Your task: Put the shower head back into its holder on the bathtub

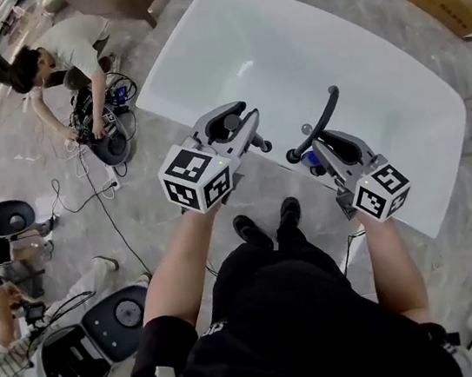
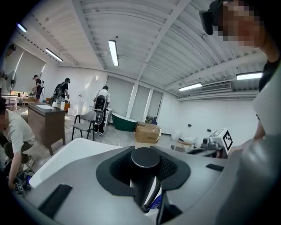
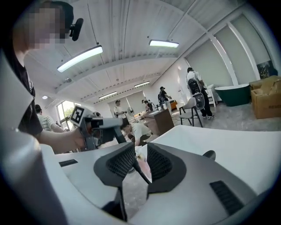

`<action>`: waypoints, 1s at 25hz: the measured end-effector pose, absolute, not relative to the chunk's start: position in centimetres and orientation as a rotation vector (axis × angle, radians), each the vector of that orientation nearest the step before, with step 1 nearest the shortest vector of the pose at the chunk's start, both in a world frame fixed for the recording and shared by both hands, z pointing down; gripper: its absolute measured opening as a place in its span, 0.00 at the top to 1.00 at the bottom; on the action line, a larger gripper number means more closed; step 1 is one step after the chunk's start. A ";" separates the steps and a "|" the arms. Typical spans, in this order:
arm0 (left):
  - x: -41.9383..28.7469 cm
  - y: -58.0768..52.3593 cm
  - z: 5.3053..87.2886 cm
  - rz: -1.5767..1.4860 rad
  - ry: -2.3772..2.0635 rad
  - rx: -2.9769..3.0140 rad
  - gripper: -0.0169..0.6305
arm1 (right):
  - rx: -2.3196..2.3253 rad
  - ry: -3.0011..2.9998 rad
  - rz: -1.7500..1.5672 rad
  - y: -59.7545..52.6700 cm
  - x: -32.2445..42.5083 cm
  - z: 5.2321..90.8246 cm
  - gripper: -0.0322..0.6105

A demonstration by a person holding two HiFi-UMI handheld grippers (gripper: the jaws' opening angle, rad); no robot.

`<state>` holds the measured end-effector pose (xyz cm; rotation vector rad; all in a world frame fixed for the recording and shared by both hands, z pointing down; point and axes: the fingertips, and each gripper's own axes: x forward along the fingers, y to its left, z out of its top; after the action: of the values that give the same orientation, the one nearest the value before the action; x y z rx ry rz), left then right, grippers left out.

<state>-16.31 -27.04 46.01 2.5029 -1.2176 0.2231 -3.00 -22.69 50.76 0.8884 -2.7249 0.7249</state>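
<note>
- Nearest, held out side by side over the near rim of the bathtub (image 1: 285, 44): left gripper (image 1: 242, 126) and right gripper (image 3: 140, 153), both aimed toward the far side and tipped slightly down.
- Clamped between the left gripper's pads: the shower head (image 2: 145, 160), a dark cylinder gripped round its upper body, probably to leave the lower end free for seating.
- Standing roughly upright, long axis top to bottom, flat round end up and leaning a little toward the near side. Lower end aimed down at the rim, tip out of sight behind the jaws.
- Carried in the air at the near rim, left of the fittings; apparently not yet seated in any holder.
- On the right, pads apart and pressing on nothing, with only a thin dark bar (image 3: 142, 173) crossing the gap. Perhaps kept close to steady the fittings.
- Just beyond, at the rim between the two grippers: a small dark fitting (image 1: 262, 146) and a dark knob (image 1: 293, 156). Cannot tell which serves as the holder.
- Farther on, arching from there out over the tub: a curved black spout (image 1: 324, 116).
</note>
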 end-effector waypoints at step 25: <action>-8.5 -28.3 69.6 0.686 -1.170 2.261 0.79 | 0.968 -2.630 0.847 -20.2 8.0 54.2 0.84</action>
<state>-8.50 -28.31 69.59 2.2615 -1.1702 0.6861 8.01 -20.24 54.25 0.9684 -2.6300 0.8472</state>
